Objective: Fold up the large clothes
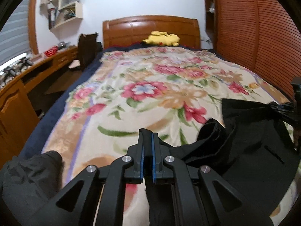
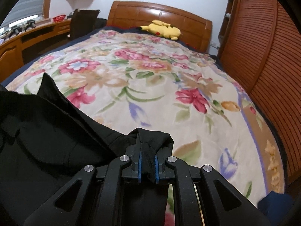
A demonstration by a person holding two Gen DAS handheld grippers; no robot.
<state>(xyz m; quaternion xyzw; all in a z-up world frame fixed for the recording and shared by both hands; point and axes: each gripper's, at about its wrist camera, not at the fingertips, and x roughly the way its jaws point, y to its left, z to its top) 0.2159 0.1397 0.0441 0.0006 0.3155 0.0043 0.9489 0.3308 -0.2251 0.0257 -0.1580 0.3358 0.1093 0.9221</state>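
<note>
Pinching black fabric, the left gripper [image 1: 148,137] and right gripper [image 2: 147,146] each clamp an edge of the black garment [image 1: 244,146], which sags over the near floral blanket [image 2: 150,84]. A thin bite could slip, dropping 1 corner; beyond lies a yellow plush [image 2: 163,30].

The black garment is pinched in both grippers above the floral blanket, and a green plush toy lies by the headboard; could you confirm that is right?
Not quite: the plush toy is yellow, not green, as the right wrist view shows. The rest holds: the left gripper and the right gripper are each shut on the black garment above the floral blanket, and the toy lies by the headboard.
</note>
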